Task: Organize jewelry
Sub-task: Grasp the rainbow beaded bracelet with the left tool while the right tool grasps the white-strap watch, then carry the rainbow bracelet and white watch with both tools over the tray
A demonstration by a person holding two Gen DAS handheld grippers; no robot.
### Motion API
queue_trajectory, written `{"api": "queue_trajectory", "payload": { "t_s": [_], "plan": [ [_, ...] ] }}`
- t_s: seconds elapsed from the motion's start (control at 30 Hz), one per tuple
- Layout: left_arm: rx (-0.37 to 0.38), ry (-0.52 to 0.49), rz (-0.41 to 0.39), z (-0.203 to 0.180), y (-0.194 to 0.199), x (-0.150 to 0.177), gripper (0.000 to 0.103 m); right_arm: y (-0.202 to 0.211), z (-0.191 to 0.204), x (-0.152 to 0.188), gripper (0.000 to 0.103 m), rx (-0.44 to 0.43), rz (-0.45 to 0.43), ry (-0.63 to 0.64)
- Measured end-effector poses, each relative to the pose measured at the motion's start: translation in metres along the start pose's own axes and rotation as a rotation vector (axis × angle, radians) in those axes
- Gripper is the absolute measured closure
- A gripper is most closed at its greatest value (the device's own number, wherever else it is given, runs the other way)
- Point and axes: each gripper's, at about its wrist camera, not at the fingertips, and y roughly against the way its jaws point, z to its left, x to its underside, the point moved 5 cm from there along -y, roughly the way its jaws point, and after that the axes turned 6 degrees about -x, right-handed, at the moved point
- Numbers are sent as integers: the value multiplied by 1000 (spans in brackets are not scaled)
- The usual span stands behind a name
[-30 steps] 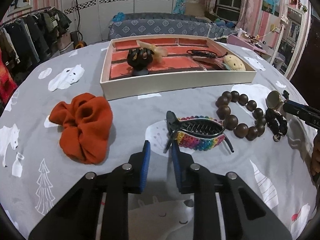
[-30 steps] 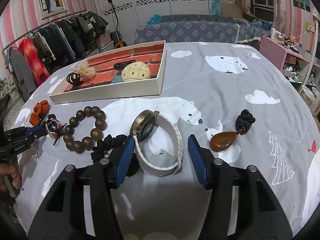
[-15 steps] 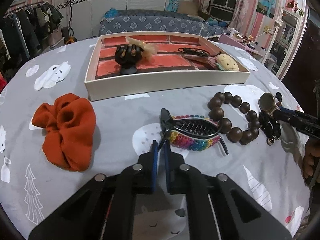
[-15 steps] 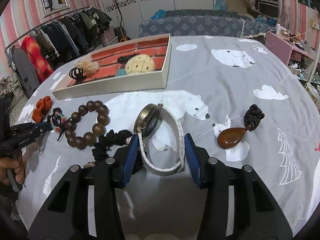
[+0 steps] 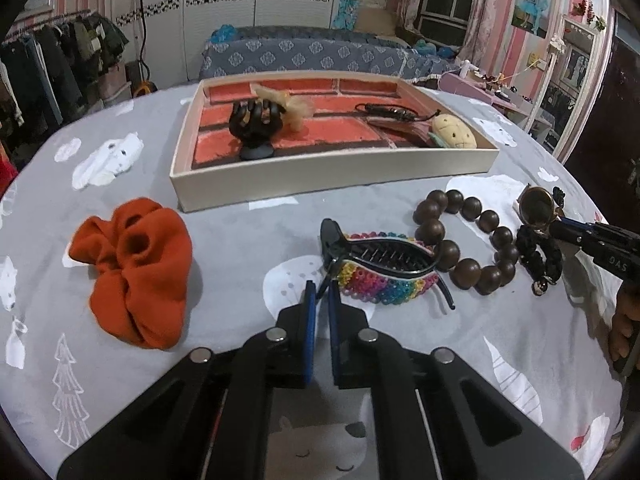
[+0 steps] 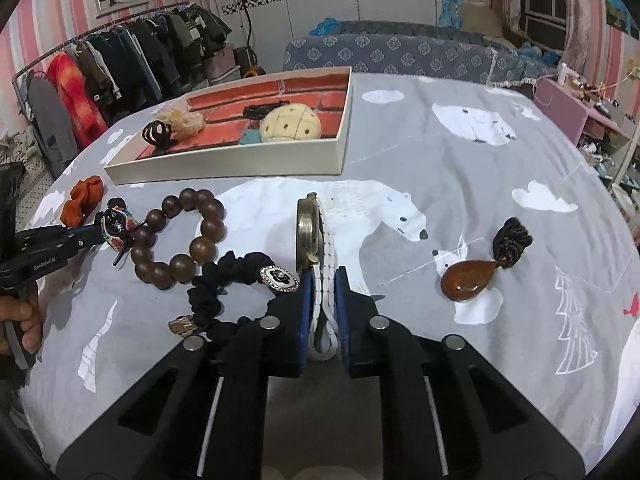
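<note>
My left gripper [image 5: 322, 290] is shut on the handle end of the black and rainbow-beaded hair claw [image 5: 380, 268], which lies on the grey cloth; it also shows in the right wrist view [image 6: 118, 226]. My right gripper [image 6: 322, 280] is shut on the white strap of a watch [image 6: 310, 232] with a bronze round case, standing on edge; the watch case shows in the left wrist view [image 5: 538, 208]. The cream tray [image 5: 332, 170] with a red brick-pattern floor stands beyond, holding a black claw clip [image 5: 256, 120], a cream pineapple-shaped piece [image 5: 454, 132] and a dark cord item.
A brown wooden bead bracelet [image 5: 460, 240] lies between the grippers. A black scrunchie with a flower charm [image 6: 240, 276] lies left of the watch. An orange scrunchie [image 5: 134, 264] lies at the left. An amber teardrop pendant [image 6: 468, 280] lies at the right.
Both grippers have closed: the left onto the hair claw's handle, the right onto the watch strap, squeezing the band flat and turning the watch on edge.
</note>
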Motion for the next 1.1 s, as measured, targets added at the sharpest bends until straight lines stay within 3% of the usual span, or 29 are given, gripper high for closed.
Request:
{"api": "queue_trajectory", "payload": {
  "t_s": [0.27, 0.37, 0.67, 0.7, 0.73, 0.8, 1.1],
  "plan": [
    [-22, -10, -81, -7, 33, -10, 100, 31, 10, -4, 91, 0, -68, 12],
    [-37, -19, -114, -8, 46, -14, 100, 48, 17, -11, 101, 0, -110, 25],
    [-38, -14, -69, -6, 37, 2, 100, 57, 18, -9, 101, 24, -101, 24],
    [-40, -13, -67, -6, 37, 4, 100, 56, 16, -6, 99, 35, -98, 15],
    [-40, -10, -67, -6, 38, 5, 100, 55, 11, -2, 83, 52, -97, 2],
    [-42, -10, -67, -6, 37, 5, 100, 55, 5, 4, 63, 55, -102, -20],
    [-31, -3, -49, -5, 27, 6, 100, 32, -16, 12, 63, 76, -40, -69]
  ]
}}
